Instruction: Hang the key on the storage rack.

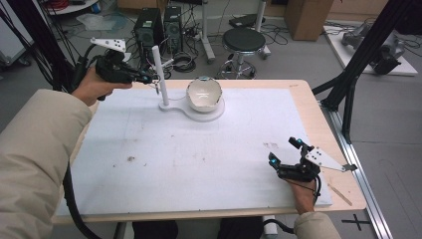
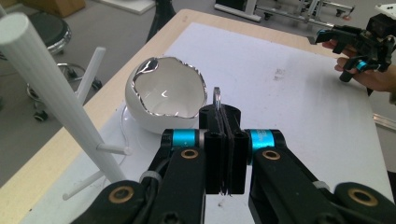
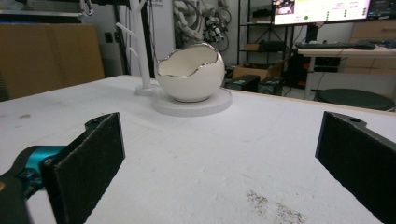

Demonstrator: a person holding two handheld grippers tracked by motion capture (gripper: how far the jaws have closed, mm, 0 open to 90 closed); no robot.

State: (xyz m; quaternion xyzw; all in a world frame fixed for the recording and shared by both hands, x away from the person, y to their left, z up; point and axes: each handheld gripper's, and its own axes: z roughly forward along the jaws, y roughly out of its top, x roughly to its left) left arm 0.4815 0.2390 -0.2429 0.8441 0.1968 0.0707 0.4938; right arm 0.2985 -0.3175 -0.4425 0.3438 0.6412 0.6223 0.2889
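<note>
While the right gripper (image 1: 286, 152) rests at the bench's (image 1: 199, 164) 4 o'clock with jaws wide apart and empty, the left gripper (image 2: 223, 122) at 11 o'clock has jaws closed on a small metal ring (image 2: 216, 96), beside the white stand (image 1: 160, 79) and egg-shaped bowl (image 1: 204, 93).

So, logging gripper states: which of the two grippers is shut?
The left gripper, by the white stand; its jaws pinch a small ring. The right gripper is open.
</note>
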